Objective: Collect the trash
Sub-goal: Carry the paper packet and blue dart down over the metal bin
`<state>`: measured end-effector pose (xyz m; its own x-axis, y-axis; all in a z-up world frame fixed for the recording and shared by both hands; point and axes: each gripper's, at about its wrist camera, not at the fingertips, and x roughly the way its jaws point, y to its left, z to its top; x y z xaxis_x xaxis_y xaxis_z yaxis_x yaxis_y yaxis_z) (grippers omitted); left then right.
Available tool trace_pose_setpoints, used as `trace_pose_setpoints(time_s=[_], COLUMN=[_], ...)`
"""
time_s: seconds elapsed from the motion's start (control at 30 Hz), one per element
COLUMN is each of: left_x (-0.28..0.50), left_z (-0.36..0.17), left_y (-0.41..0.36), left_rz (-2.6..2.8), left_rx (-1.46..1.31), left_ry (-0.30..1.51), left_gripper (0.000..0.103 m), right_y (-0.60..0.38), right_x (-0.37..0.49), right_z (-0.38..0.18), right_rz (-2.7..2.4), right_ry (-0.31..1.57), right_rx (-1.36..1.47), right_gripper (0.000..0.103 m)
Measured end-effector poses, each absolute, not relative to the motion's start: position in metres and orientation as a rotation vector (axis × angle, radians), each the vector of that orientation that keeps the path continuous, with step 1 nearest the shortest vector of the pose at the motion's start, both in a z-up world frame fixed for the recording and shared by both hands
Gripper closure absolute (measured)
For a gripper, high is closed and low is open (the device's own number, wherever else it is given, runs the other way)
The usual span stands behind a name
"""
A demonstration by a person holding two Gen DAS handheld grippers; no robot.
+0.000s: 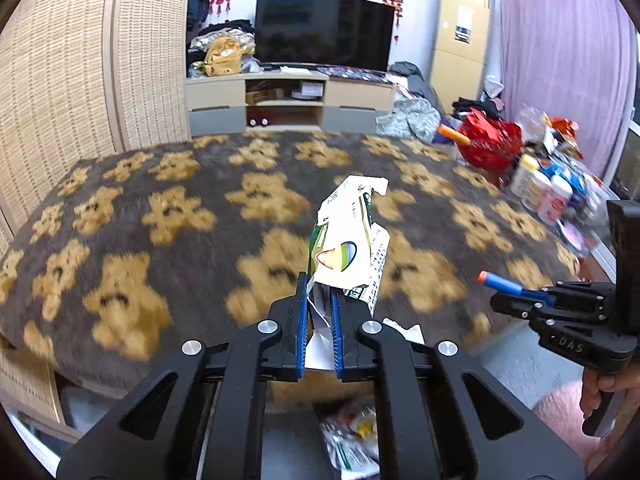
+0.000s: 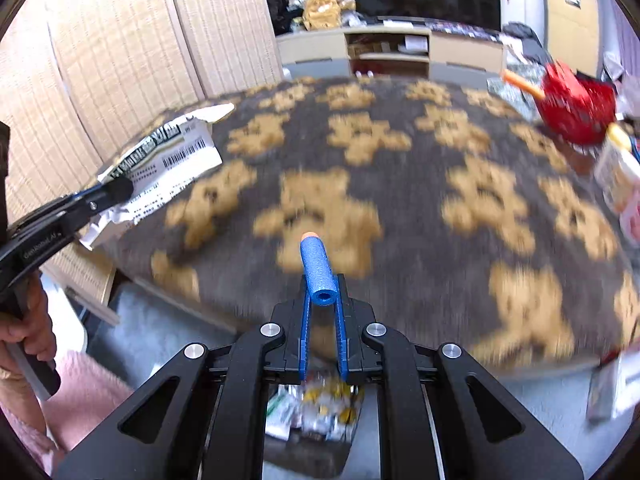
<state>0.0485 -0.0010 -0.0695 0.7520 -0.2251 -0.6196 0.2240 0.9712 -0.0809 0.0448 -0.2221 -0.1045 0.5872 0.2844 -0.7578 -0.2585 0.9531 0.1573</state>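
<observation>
Holding both grippers over the bear-print blanket [image 1: 160, 208], your left gripper [image 1: 320, 300] pinches a torn carton [image 1: 348, 240]; your right gripper [image 2: 323, 300] clamps a blue foam dart [image 2: 316, 272]. Below, blurred, probably wrappers [image 2: 320, 408].

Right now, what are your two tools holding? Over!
Left tool shut on torn paper box. Right tool shut on blue foam dart. Both over the bear blanket. Nothing blocking.

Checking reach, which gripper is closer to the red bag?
Right. The right gripper sits nearer the red bag; the left gripper is farther, on the opposite side.
</observation>
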Motion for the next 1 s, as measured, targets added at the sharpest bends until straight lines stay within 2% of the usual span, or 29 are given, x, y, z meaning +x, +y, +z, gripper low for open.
trace_pose_setpoints(time_s=[0.4,0.67,0.87,0.93,1.0], left_x=[-0.02,-0.036,-0.032,-0.027,-0.023], left_z=[-0.102,-0.144,-0.161,-0.165,-0.167], left_y=[-0.023,-0.035,-0.041,-0.041,-0.04], left_rz=[-0.316,-0.339,-0.336,-0.329,-0.321], left_rx=[-0.028,-0.018,-0.008,-0.015,-0.028], left_ry=[0.799,0.941,0.982,0.988,0.991], left_gripper=[0.094,0.094,0.093,0.092,0.082], right_y=[-0.219,-0.213,-0.206,-0.207,-0.206], right_x=[-0.013,-0.025,-0.016,-0.011,-0.006], right_z=[-0.174,-0.188,-0.189,-0.192,-0.194], right_rz=[0.342,0.332,0.311,0.292,0.282], right_ry=[1.098,1.141,1.131,1.124,1.118], right_rx=[0.105,0.099,0.091,0.09,0.094], right_gripper=[0.091,0.091,0.09,0.088,0.088])
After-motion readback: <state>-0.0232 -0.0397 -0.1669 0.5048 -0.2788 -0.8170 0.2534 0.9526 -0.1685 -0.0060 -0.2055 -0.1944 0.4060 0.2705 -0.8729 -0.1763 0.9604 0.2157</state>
